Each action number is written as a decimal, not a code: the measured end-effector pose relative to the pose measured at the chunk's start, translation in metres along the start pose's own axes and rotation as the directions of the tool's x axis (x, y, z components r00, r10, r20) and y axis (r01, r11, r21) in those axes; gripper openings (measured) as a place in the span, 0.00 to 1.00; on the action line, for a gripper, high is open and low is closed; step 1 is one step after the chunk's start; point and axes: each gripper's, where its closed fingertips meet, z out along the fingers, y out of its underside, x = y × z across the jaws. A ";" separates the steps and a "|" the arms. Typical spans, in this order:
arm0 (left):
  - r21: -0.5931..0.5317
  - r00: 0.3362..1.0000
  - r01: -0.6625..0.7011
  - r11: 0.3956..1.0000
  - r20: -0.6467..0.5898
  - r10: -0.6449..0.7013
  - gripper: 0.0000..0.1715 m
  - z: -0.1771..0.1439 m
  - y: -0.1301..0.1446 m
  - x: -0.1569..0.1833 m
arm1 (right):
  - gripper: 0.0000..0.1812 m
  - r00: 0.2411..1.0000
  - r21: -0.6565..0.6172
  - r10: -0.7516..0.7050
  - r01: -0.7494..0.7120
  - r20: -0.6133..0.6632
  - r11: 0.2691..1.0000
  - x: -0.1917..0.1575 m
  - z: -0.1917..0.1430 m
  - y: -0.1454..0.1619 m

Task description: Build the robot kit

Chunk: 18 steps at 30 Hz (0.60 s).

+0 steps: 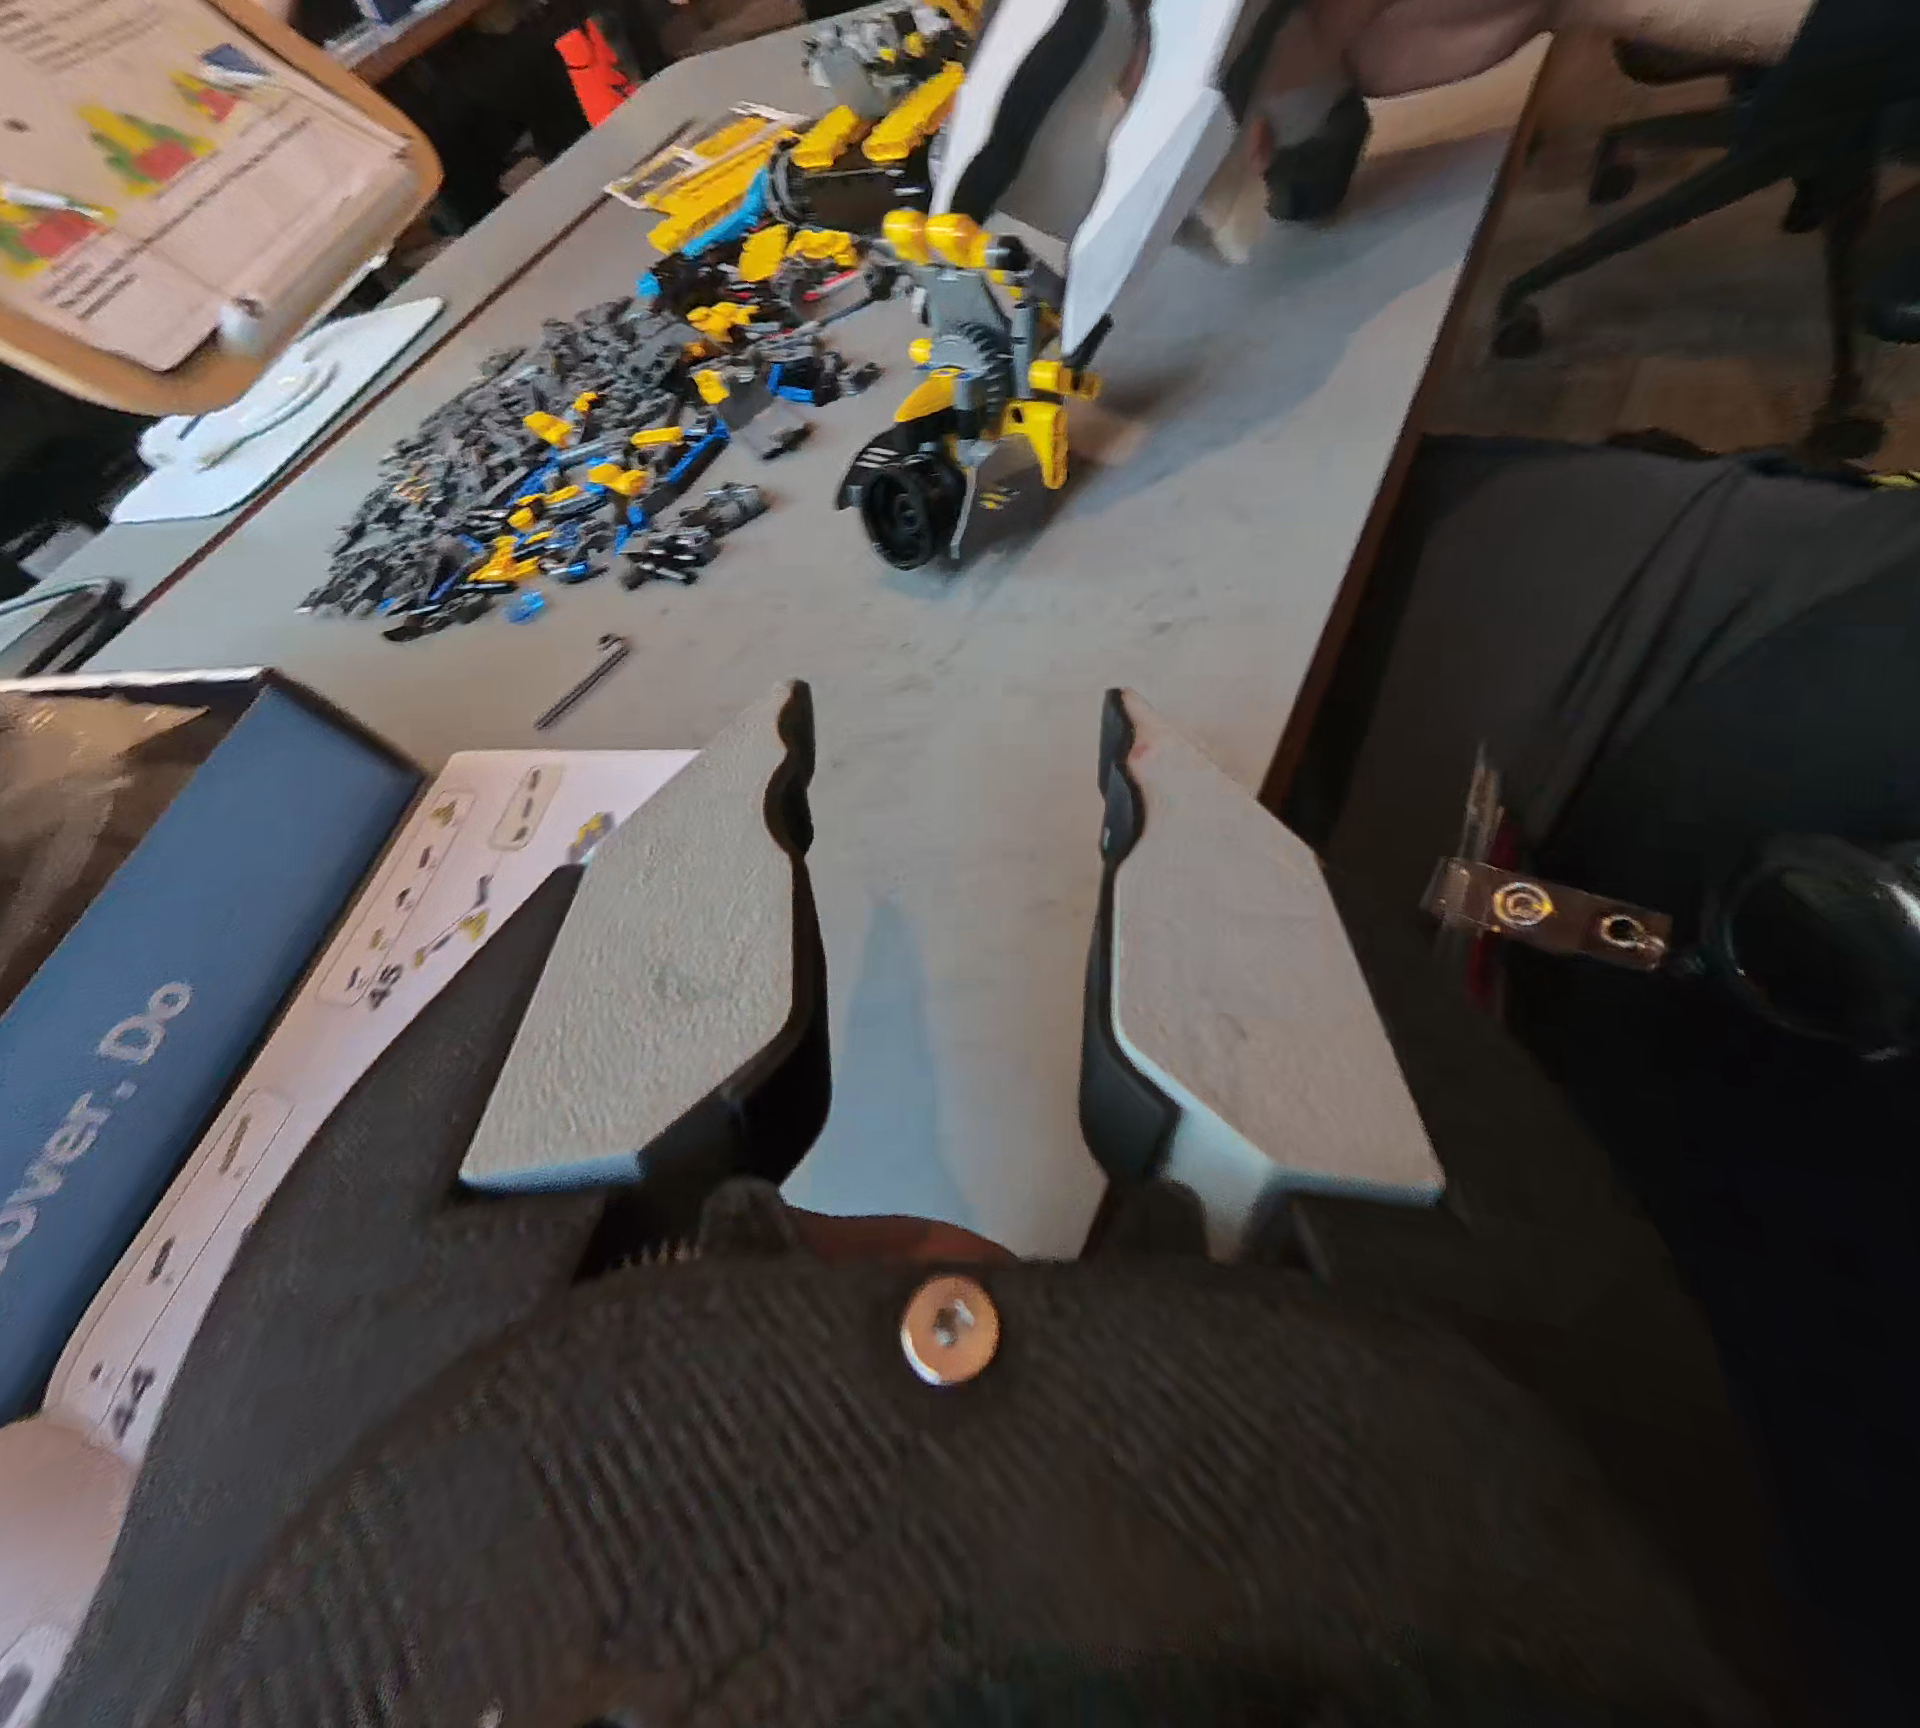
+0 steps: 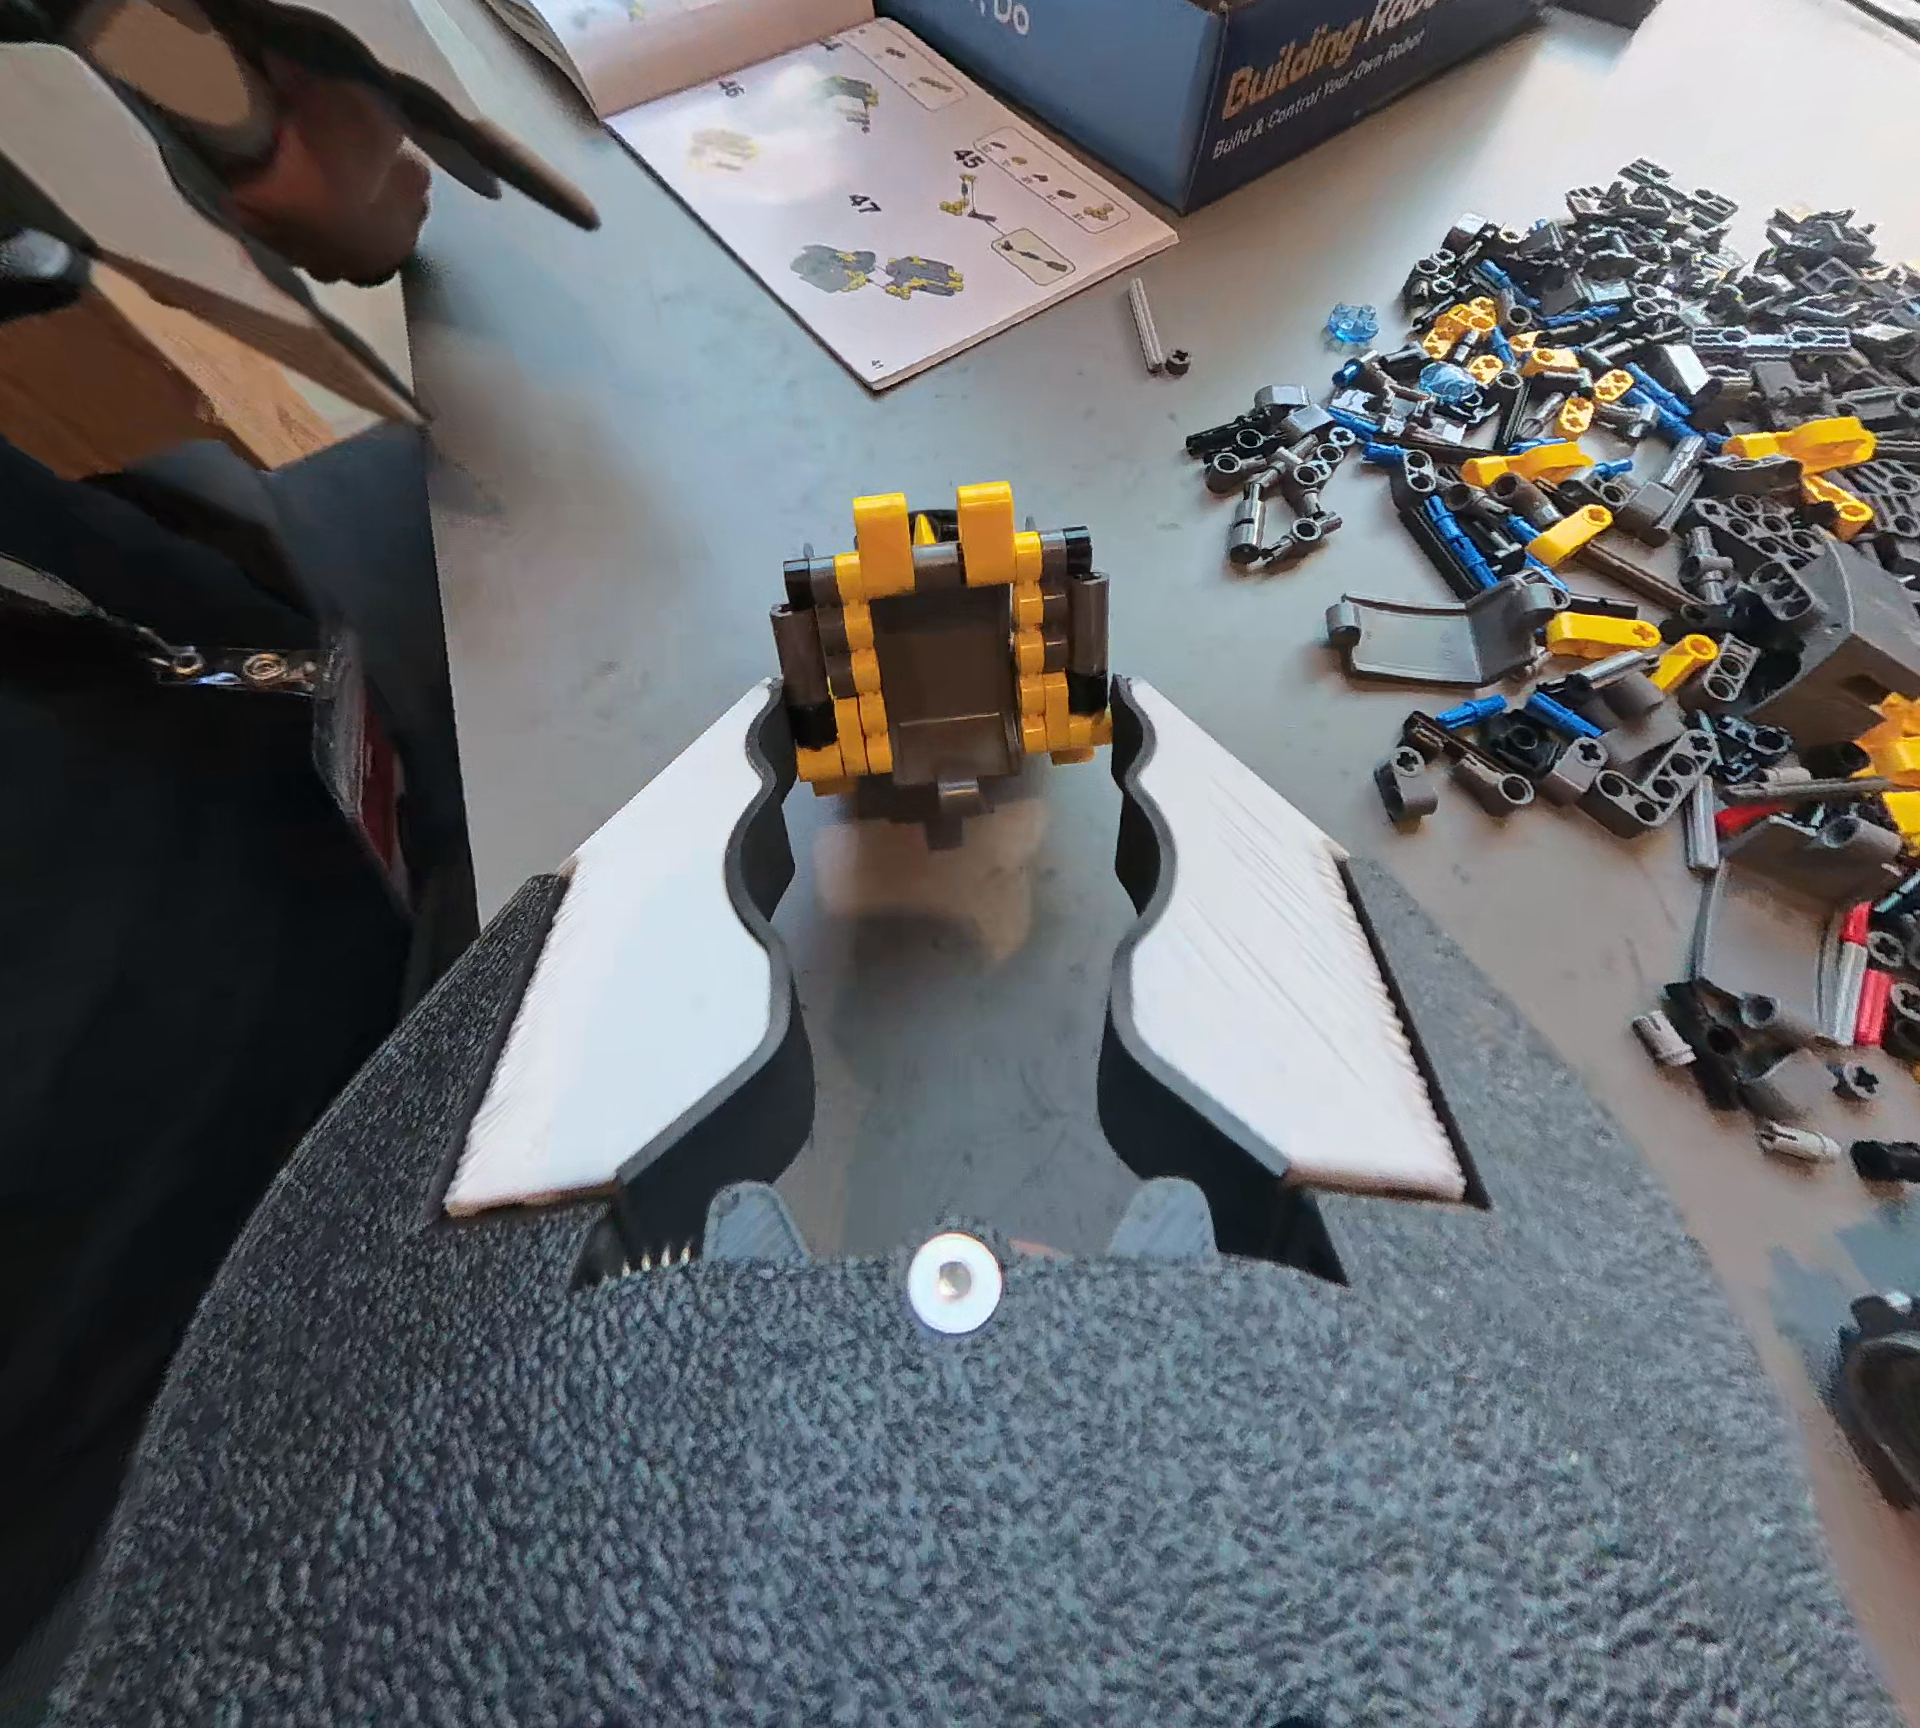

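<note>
My right gripper (image 2: 943, 710) had its jaws clamped on the yellow-and-grey model (image 2: 940, 655), whose wheeled lower end seemed to rest on the table (image 1: 1195, 556), though blur in the left wrist view left that contact uncertain. My left gripper (image 1: 956, 712) hung with jaws spread and empty above the table's near edge, well apart from the model. The manual (image 2: 831, 151) and blue box (image 2: 1143, 57) lay just beside it, with the parts pile (image 2: 1621, 473) spread beyond the model.
</note>
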 end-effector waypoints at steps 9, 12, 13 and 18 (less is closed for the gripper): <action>-0.139 0.988 0.152 0.979 0.058 -0.145 0.32 -0.014 0.036 -0.036 | 0.33 0.997 0.031 0.049 -0.051 0.057 0.998 0.002 -0.002 0.000; -0.162 0.980 0.192 0.968 0.080 -0.181 0.32 -0.017 0.043 -0.045 | 0.33 0.995 0.049 0.058 -0.062 0.080 0.997 0.002 -0.005 -0.003; -0.173 0.978 0.202 0.964 0.090 -0.189 0.33 -0.019 0.046 -0.048 | 0.33 0.995 0.052 0.059 -0.064 0.084 0.997 0.002 -0.006 -0.003; -0.218 0.965 0.244 0.945 0.155 -0.214 0.36 -0.024 0.057 -0.070 | 0.34 0.994 0.065 0.058 -0.064 0.091 0.996 0.003 -0.012 -0.001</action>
